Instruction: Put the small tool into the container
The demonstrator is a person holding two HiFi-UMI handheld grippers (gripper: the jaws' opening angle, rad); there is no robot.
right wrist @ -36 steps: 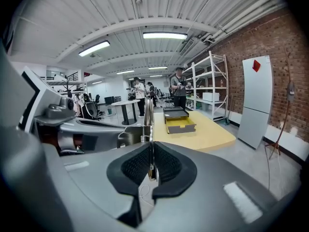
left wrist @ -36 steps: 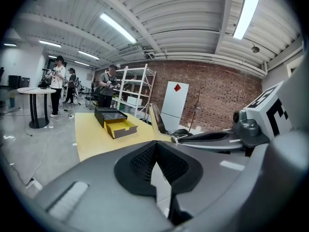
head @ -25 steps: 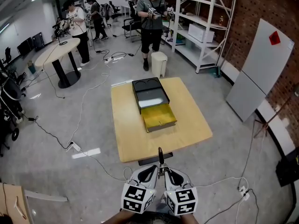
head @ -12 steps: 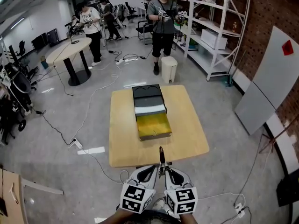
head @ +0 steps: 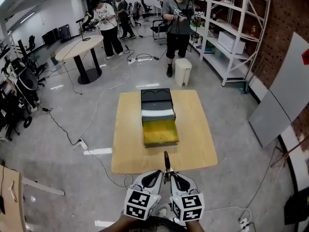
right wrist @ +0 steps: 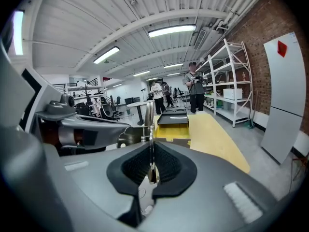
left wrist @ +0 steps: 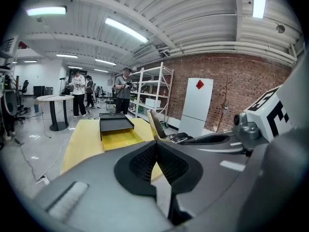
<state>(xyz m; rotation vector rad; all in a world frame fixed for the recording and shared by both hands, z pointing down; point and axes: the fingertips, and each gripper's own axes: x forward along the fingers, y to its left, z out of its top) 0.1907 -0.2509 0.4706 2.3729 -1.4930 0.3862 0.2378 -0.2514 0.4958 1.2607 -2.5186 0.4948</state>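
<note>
A small thin metal tool [head: 166,160] sticks up between my two grippers at the bottom of the head view. My right gripper [head: 173,176] is shut on the small tool [right wrist: 150,124], which stands upright between its pads. Pressed close beside it, my left gripper [head: 158,175] is shut with nothing in it, and from it the tool [left wrist: 155,124] shows just to the right. The container, a black box [head: 156,99] with an open yellow drawer [head: 160,132], stands on the wooden table [head: 129,139] ahead of both grippers and some way off.
Cables and a power strip [head: 80,144] lie on the floor left of the table. A white bin [head: 183,71] and a person [head: 177,28] stand behind it. Metal shelves [head: 231,37] line the right wall. A round table [head: 79,50] stands at the back left.
The view has shifted: the table and container now look smaller and a little further away. Both grippers stay together at the bottom, with the tool still held upright.
</note>
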